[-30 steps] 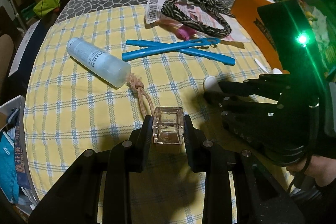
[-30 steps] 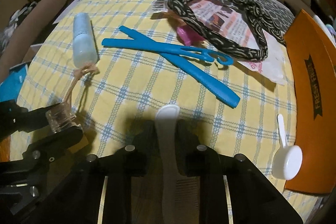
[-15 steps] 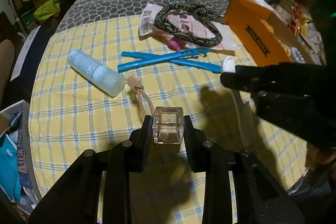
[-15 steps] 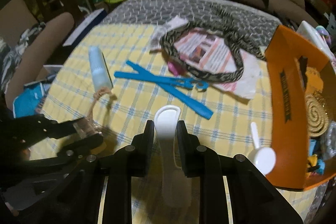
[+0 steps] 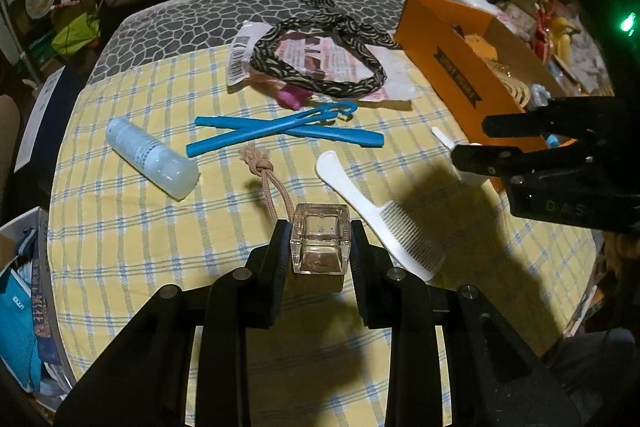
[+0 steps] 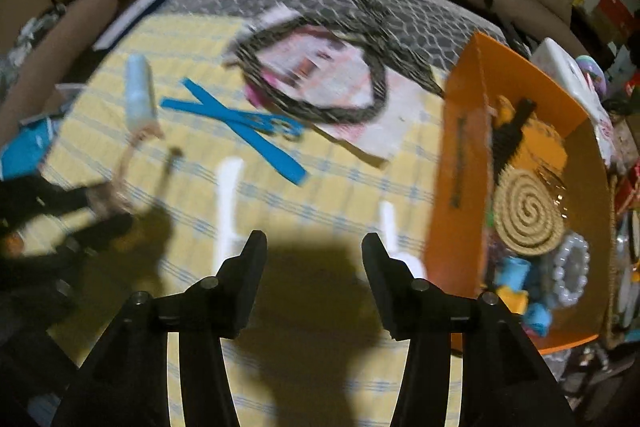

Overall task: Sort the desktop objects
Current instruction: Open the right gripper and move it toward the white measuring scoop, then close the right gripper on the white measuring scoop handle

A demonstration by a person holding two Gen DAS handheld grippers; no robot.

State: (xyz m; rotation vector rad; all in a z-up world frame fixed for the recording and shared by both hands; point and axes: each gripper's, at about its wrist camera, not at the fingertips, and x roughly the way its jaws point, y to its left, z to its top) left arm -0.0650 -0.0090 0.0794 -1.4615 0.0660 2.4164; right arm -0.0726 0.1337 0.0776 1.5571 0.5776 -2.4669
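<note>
My left gripper is shut on a small square clear glass bottle with a tan knotted cord, held above the yellow checked cloth. A white comb lies flat on the cloth just right of it; it also shows in the right wrist view. My right gripper is open and empty above the cloth, and shows at the right of the left wrist view. An orange box with several items stands at the right.
On the cloth lie a clear plastic bottle, two crossed blue strips, a patterned headband on a plastic packet, and a white scoop beside the box. A sofa stands behind the table.
My right gripper opened and let go of the white comb, which now lies on the cloth. The right gripper has lifted and shifted right. The left gripper still holds the glass bottle.
</note>
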